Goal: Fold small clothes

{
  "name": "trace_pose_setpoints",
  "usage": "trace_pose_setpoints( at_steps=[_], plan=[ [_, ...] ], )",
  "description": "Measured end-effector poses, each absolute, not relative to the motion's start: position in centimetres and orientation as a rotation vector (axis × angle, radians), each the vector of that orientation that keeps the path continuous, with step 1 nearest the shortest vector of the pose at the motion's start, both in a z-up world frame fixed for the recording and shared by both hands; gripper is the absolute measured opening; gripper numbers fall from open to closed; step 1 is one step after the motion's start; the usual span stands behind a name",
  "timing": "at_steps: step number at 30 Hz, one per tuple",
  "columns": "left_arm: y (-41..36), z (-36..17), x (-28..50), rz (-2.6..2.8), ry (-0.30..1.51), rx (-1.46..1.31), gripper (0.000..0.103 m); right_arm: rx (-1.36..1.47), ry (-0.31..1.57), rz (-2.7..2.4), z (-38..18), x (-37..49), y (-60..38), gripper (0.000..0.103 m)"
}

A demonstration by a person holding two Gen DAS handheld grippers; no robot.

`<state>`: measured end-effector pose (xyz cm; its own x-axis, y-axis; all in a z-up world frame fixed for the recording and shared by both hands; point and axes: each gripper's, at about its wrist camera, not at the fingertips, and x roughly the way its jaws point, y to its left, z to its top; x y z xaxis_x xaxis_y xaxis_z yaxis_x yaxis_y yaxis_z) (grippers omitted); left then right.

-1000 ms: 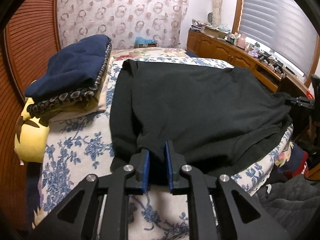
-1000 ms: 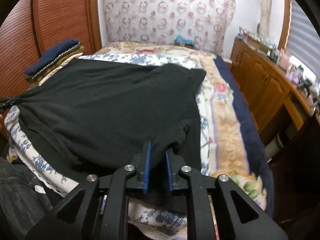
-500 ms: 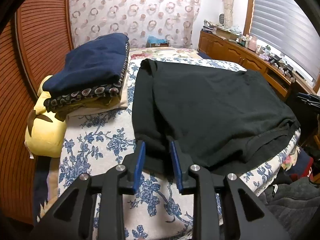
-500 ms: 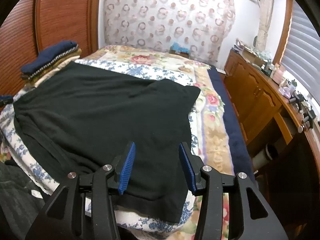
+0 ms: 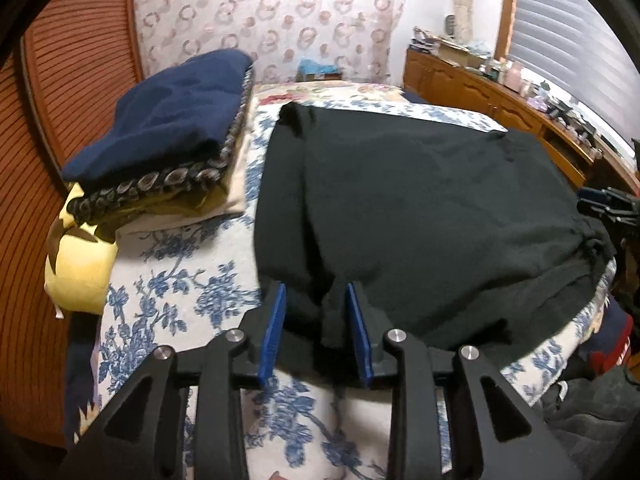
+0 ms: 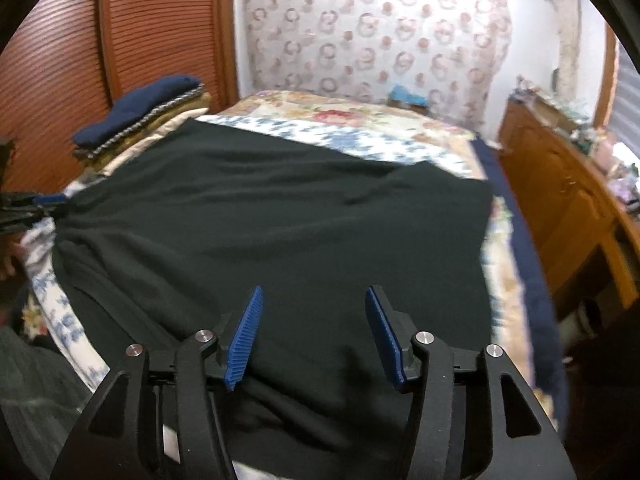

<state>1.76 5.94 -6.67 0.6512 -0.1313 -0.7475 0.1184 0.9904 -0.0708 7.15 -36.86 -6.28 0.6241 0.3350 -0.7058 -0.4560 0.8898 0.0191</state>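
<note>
A black garment (image 5: 420, 208) (image 6: 280, 220) lies spread across the floral bed, its near hem hanging over the bed's edge. My left gripper (image 5: 316, 292) sits at the garment's near left corner. Its jaws are opening, and a loose ridge of black cloth stands between the blue pads without being pinched. My right gripper (image 6: 315, 292) hovers over the near right part of the garment. Its jaws are also opening, stand wide, and have nothing between them. Each gripper shows at the edge of the other's view: the right gripper (image 5: 604, 200) and the left gripper (image 6: 36, 202).
A stack of folded clothes (image 5: 168, 128) (image 6: 140, 108) topped by a navy piece sits at the bed's left, above a yellow cushion (image 5: 80, 264). A slatted wooden door (image 5: 72, 80) lines the left side. A cluttered wooden cabinet (image 5: 480, 88) (image 6: 560, 200) runs along the right. Dark clothes (image 5: 592, 412) lie heaped beside the bed.
Both grippers were shut on the garment's near edge and have let it go, their jaws spreading. The cloth has settled flat on the bed. The right gripper has shifted over the garment.
</note>
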Motion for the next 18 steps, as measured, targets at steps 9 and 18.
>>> trace_pose_setpoints(
  at_steps=[9, 18],
  plan=[
    [6.9, -8.2, 1.8, -0.134, 0.886, -0.058, 0.036, -0.226, 0.825, 0.479, -9.5, 9.5, -33.1, 0.06],
    [7.3, -8.1, 1.9, -0.141, 0.899, -0.137, 0.036, -0.217, 0.832, 0.471, -9.9, 9.6, -33.7, 0.062]
  ],
)
